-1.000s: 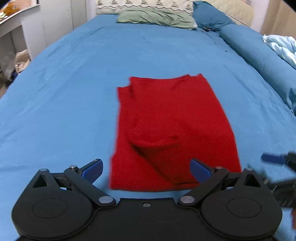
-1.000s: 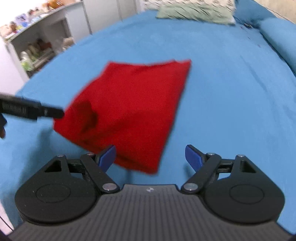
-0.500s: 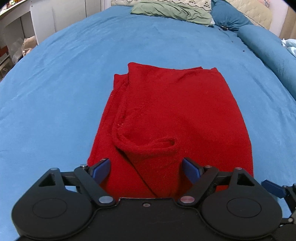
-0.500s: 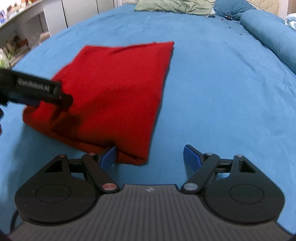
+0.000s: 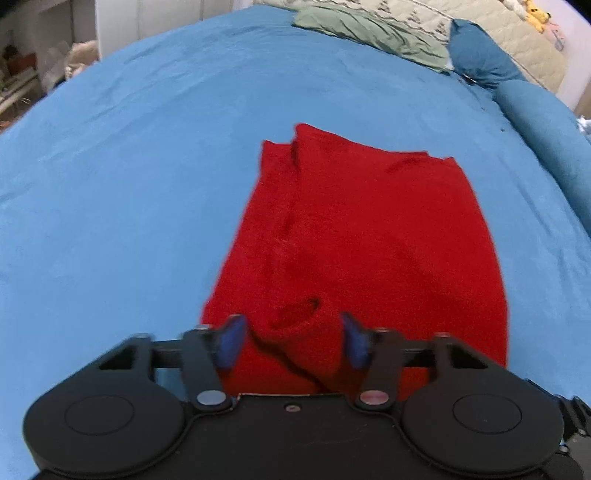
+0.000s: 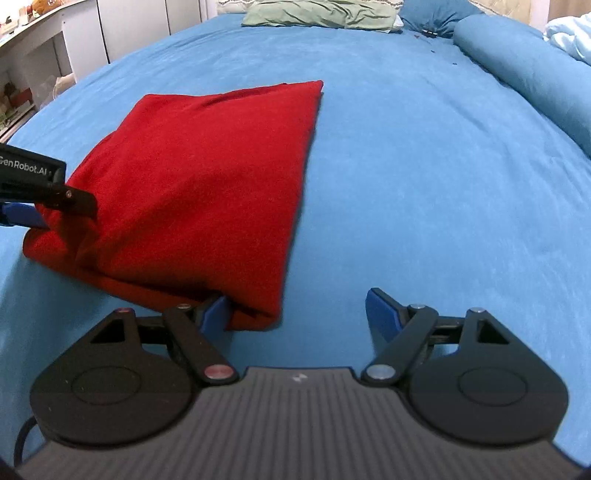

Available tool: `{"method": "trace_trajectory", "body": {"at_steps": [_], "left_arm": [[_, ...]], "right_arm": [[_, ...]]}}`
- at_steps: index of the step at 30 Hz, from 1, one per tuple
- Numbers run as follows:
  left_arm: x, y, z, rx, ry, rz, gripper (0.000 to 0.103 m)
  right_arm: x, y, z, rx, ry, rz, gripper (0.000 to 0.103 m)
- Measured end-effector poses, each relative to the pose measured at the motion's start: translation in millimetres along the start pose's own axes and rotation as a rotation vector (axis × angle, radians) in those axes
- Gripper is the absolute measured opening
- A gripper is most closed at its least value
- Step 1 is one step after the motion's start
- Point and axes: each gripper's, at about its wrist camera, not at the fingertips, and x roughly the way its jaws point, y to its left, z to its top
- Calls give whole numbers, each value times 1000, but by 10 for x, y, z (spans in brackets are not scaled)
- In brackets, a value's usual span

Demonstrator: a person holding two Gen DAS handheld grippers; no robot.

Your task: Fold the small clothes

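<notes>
A red knitted garment (image 5: 362, 236) lies folded on the blue bed sheet (image 5: 129, 184); it also shows in the right wrist view (image 6: 207, 177). My left gripper (image 5: 291, 341) is open, with the garment's near edge and a raised fold between its blue fingertips. It shows from the side at the left of the right wrist view (image 6: 48, 206). My right gripper (image 6: 301, 314) is open at the garment's near right corner; its left fingertip (image 6: 214, 314) touches the cloth edge, and its right fingertip is over bare sheet.
A green pillow (image 5: 373, 33) and a blue pillow (image 5: 480, 55) lie at the head of the bed. A long blue bolster (image 6: 524, 70) runs along the right side. White cabinets and shelves (image 6: 48, 59) stand to the left of the bed.
Both grippers have moved forward onto the garment's near edge. The left gripper's jaws have narrowed around the raised fold. The near edge has lifted slightly.
</notes>
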Motion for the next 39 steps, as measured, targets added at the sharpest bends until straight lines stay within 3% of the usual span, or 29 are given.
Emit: {"method": "trace_trajectory", "body": {"at_steps": [2,3,4,6,9,11,13,15,17,20,23,24,25,28,33,39], "left_arm": [[8,-60,11,17,4,-1,38],[12,-81,18,22,4,-1,29],[15,-95,29,23,4,-5,10],[-58,-73,82,6,-24,-17,10],[-370,-33,149,13,-146,-23,9],[-511,3,134,29,-186,-6,9],[-501,61,35,59,-179,48,9],[-309,183,-96,26,-112,76,9],[-88,314,-211,-25,-50,50,12],[-30,406,-263,-65,-65,14,21],[-132,460,-264,-83,-92,13,45],[-173,478,-283,-83,-104,53,60],[-200,501,-310,-84,-115,81,66],[-172,633,-390,-113,-84,75,68],[-98,588,-363,-34,-54,105,68],[-422,532,-154,5,-127,89,67]], "right_arm": [[0,33,-5,-10,-5,1,94],[2,40,2,-10,-5,2,94],[1,46,12,-11,-5,3,93],[-13,28,54,-14,-8,6,92],[-132,31,106,-23,-38,15,92],[-173,63,136,-36,-42,25,92],[-143,107,130,-53,-24,27,92],[-73,119,81,-72,-5,6,92],[13,81,25,-64,27,-23,92],[21,-40,1,-49,23,-3,92],[3,-93,1,-81,18,14,92],[-2,-113,3,-85,19,23,92],[-3,-127,4,-89,22,30,92],[12,-159,63,-92,36,54,92],[5,-148,93,-81,53,79,94],[-304,-203,243,-80,32,158,94]]}}
